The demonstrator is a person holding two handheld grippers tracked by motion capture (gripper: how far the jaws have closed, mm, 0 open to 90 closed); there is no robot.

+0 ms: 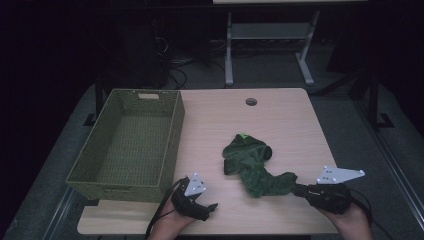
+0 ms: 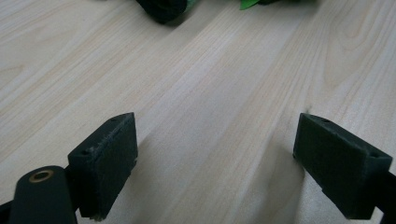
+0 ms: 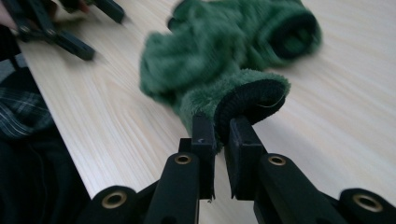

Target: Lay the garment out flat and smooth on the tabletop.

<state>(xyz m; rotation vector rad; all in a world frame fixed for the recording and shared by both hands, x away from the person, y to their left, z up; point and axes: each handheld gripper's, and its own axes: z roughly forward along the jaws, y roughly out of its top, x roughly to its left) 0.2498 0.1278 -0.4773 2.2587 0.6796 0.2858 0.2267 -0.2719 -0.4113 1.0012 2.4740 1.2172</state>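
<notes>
A pale wood-grain worktop (image 1: 210, 125) carries a rumpled green garment (image 1: 250, 165) of plush, fleecy fabric, lying right of centre. One tube-shaped end with a dark lining stretches toward the near right edge, where the right gripper (image 3: 222, 128) is clenched on it, its black jaws pinching the fuzzy cuff between them. A small bright green tag (image 1: 242, 135) sits at the garment's far end.

The left gripper (image 2: 215, 154) rests at the near edge, left of the garment and apart from it, jaws spread wide over bare wood with nothing between them. A grey three-cornered plate tops each gripper, and a cable trails from the left one.

A rectangular olive woven basket (image 1: 172, 132) sits along the left side, overhanging the edge, near the left gripper. A round hole (image 1: 251, 102) marks the far middle of the worktop. Nothing lies between garment and basket.
</notes>
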